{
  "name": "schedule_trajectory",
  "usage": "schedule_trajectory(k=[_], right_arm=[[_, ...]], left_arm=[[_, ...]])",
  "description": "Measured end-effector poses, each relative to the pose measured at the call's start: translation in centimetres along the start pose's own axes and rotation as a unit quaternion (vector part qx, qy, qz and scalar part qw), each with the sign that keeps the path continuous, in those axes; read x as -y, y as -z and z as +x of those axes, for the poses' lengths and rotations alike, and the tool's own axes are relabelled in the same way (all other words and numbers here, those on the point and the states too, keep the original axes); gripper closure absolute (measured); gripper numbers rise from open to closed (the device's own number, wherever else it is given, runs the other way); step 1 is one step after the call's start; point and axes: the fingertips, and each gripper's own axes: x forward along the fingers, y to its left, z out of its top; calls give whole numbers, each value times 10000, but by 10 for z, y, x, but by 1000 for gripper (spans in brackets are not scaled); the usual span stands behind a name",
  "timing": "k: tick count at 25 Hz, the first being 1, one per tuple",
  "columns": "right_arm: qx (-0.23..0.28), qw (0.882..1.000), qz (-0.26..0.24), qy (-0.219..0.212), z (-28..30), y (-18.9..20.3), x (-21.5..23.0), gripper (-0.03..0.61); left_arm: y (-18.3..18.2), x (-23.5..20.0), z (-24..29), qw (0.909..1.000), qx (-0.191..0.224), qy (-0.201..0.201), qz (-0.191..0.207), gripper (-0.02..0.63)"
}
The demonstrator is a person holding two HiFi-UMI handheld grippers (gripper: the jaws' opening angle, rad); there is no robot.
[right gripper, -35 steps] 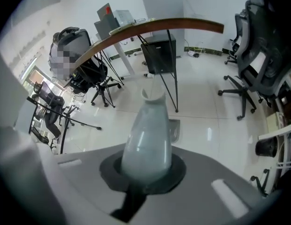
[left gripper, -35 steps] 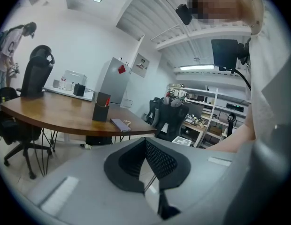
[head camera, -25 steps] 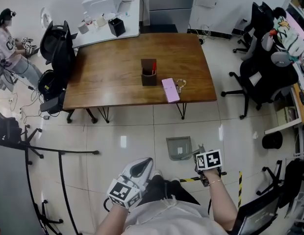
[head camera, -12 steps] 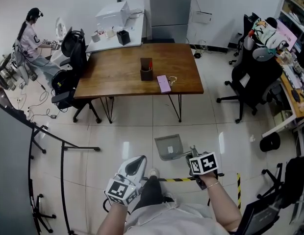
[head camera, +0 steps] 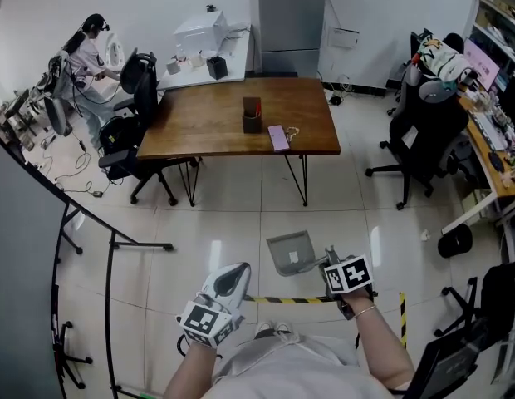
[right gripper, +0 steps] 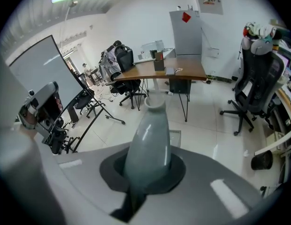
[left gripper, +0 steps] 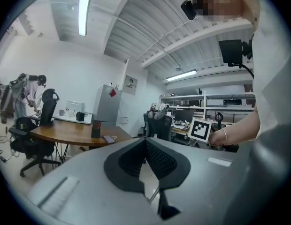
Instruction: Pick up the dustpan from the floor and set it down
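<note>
In the head view, the dustpan (head camera: 291, 252) is hanging at lower centre over the floor (head camera: 224, 214), apparently clear of the tiles. The right gripper (head camera: 331, 263) is gripping its handle from the lower right, while the left gripper (head camera: 231, 279) is idling at lower left.

In the left gripper view, the jaws are meeting with nothing between them.

In the right gripper view, the jaws are clenching the tapered handle at frame centre. The dustpan is looking like light, stiff, smooth plastic, so a hold low on the handle is probably guarding against slipping.
</note>
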Motion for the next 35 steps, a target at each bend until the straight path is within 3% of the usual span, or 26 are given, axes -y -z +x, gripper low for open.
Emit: schedule_trajectory(k=[8, 13, 19, 29, 35], right_arm=[[10, 9997, 223, 133, -9, 16, 7, 577], [73, 9994, 290, 157, -10, 13, 14, 577], [182, 9991, 338, 172, -11, 7, 19, 577], [185, 9994, 274, 85, 3, -10, 31, 577], [52, 9992, 394, 47, 34, -37, 49, 577]], left_arm=[[-12, -4, -12, 9998, 151, -148, 27, 598], [-16, -13, -14, 9989, 208, -386, 185, 599], [-31, -16, -11, 9980, 471, -401, 128, 598], [-24, -31, 14, 9976, 391, -560, 115, 598], [-15, -61, 49, 9985, 204, -504, 3, 598]])
